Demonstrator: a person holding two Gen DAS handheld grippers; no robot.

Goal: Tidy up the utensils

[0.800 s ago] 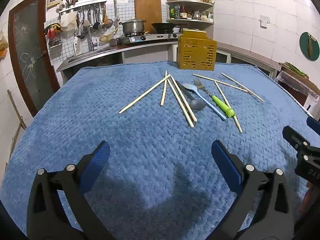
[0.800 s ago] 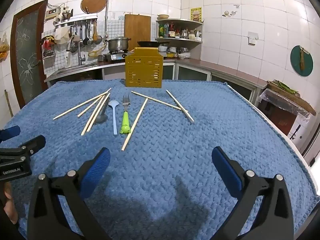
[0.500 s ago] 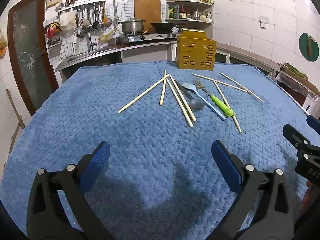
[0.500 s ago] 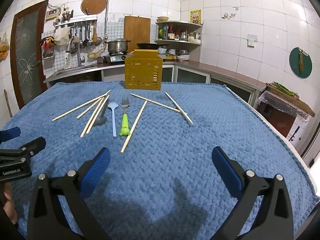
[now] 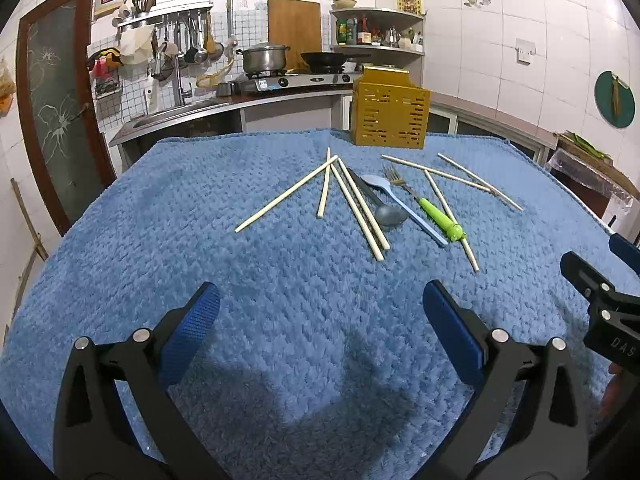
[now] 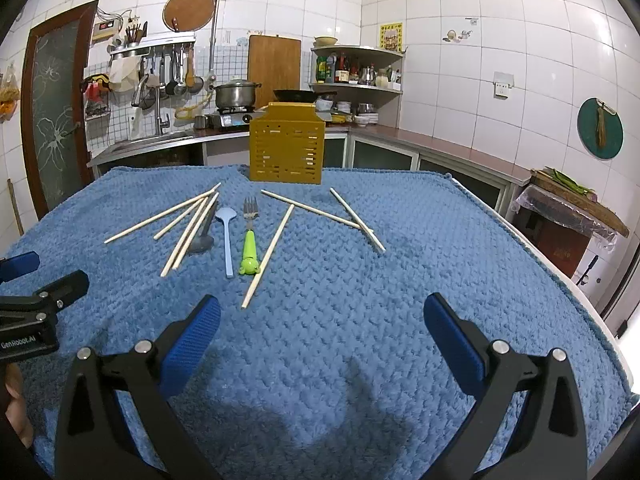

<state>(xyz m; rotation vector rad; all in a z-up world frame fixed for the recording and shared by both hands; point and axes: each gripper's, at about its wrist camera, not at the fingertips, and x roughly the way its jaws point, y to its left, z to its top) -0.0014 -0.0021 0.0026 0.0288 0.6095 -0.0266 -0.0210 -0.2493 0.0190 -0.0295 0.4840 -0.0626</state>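
Note:
Several wooden chopsticks (image 5: 360, 212) (image 6: 188, 228) lie scattered on the blue cloth. Among them lie a grey spoon (image 5: 386, 213) (image 6: 202, 240), a light blue spoon (image 5: 404, 208) (image 6: 227, 236) and a fork with a green handle (image 5: 438, 216) (image 6: 249, 248). A yellow slotted utensil holder (image 5: 390, 114) (image 6: 286, 146) stands upright at the far edge. My left gripper (image 5: 320, 312) is open and empty, low over the near cloth. My right gripper (image 6: 322, 320) is open and empty, likewise short of the utensils.
The blue cloth (image 5: 200, 208) (image 6: 440, 240) covers the table; its right edge drops off (image 6: 580, 292). The right gripper's body shows at the left view's right edge (image 5: 600, 300); the left one's at the right view's left edge (image 6: 36, 304). A kitchen counter stands behind.
Both views have drifted slightly; the utensils sit a touch lower and nearer in the right view. Both grippers stay open. Nothing on the cloth has moved.

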